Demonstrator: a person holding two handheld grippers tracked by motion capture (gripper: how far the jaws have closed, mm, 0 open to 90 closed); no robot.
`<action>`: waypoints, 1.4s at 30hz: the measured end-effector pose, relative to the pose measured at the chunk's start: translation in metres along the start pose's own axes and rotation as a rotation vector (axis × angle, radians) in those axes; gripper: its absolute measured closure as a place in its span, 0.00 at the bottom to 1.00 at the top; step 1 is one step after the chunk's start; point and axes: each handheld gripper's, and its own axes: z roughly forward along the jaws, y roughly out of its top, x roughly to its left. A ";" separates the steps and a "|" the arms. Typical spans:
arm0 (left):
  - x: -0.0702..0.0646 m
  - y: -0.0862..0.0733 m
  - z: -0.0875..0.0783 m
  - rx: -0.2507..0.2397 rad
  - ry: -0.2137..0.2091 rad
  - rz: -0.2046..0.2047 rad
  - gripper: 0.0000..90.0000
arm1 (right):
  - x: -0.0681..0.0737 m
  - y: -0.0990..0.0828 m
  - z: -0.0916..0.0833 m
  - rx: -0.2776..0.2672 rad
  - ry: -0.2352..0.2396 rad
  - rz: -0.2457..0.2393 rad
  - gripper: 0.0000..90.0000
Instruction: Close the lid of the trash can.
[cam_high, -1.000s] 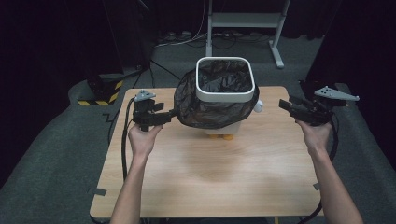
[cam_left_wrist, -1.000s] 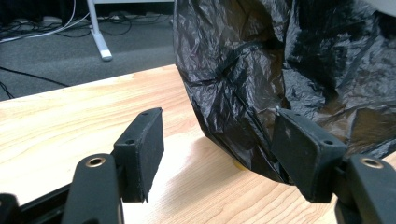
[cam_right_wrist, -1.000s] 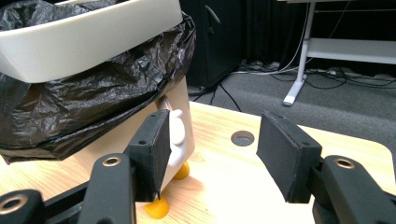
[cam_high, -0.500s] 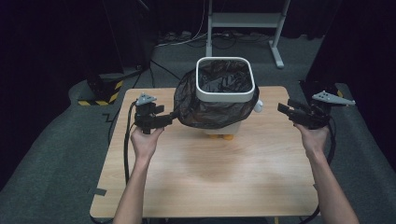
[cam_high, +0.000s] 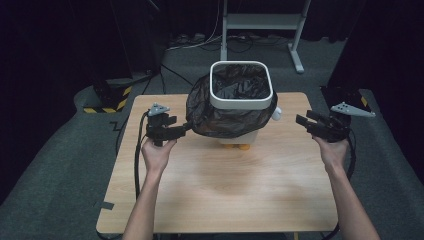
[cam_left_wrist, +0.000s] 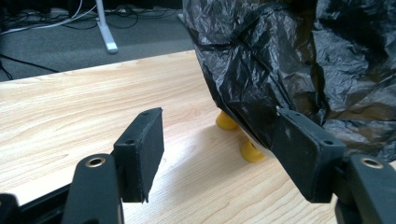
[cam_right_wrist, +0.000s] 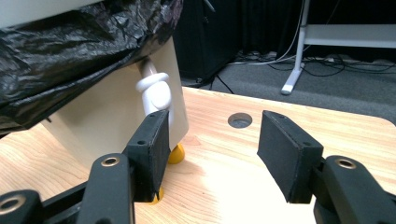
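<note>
One crinkled black plastic bin liner (cam_high: 227, 107) drapes over a white square bin (cam_high: 241, 100) at the wooden table's (cam_high: 220, 185) far middle — the left gripper (cam_high: 175, 131), jaws open, sits just beside its overhang, nearer than the open, empty right gripper (cam_high: 306, 121).

Studio lab: black curtains (cam_high: 60, 45), floor cables (cam_high: 200, 42)

Bag-draped bin (cam_high: 240, 107) amid bare tabletop (cam_high: 225, 190)
</note>
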 end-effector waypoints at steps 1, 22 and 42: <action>0.000 -0.001 0.000 0.002 -0.002 0.001 0.38 | 0.000 -0.001 0.000 0.003 -0.002 0.002 0.48; 0.007 -0.019 0.006 -0.002 -0.016 -0.039 0.37 | -0.001 -0.018 0.012 0.033 -0.005 0.012 0.48; 0.008 -0.034 0.011 0.015 -0.007 -0.054 0.37 | -0.004 -0.035 0.017 0.067 -0.016 0.033 0.49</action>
